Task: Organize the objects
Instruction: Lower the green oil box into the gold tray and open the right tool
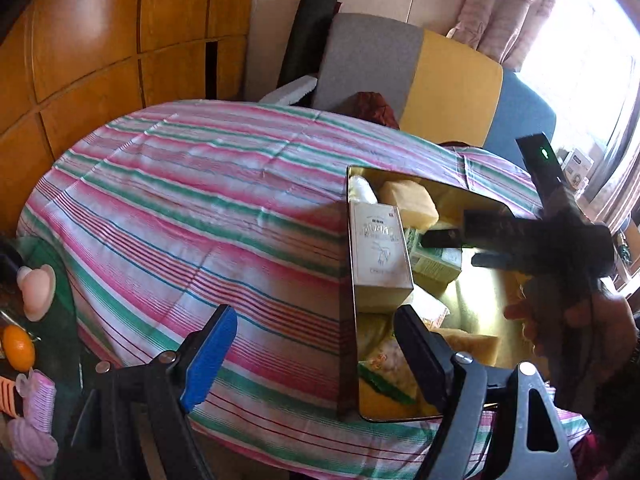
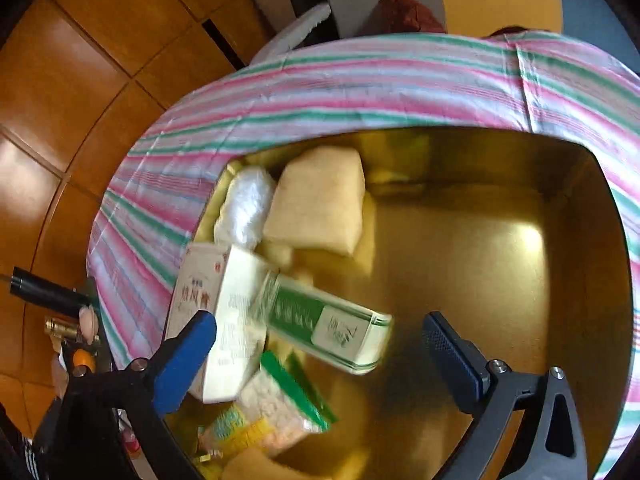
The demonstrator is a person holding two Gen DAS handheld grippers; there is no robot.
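Observation:
A gold tin (image 1: 347,320) stands on the striped cloth and holds several packs. My left gripper (image 1: 316,360) is open over the cloth at the tin's near left corner, with nothing between its fingers. In the right wrist view my right gripper (image 2: 320,356) hangs open over the tin (image 2: 500,160). A green and white box (image 2: 324,322), blurred and tilted, lies below it against a white carton (image 2: 236,320), clear of both pads. A cream pack (image 2: 320,208), a white plastic roll (image 2: 248,204) and a green-edged packet (image 2: 288,396) also lie inside. The right gripper (image 1: 464,250) shows in the left wrist view too.
The pink, green and white striped cloth (image 1: 200,208) covers the round table. A chair (image 1: 412,76) with a grey and yellow back stands behind it. Wooden panels (image 1: 100,40) line the left wall. A low side surface at left holds an orange (image 1: 18,347) and pink hair rollers (image 1: 40,404).

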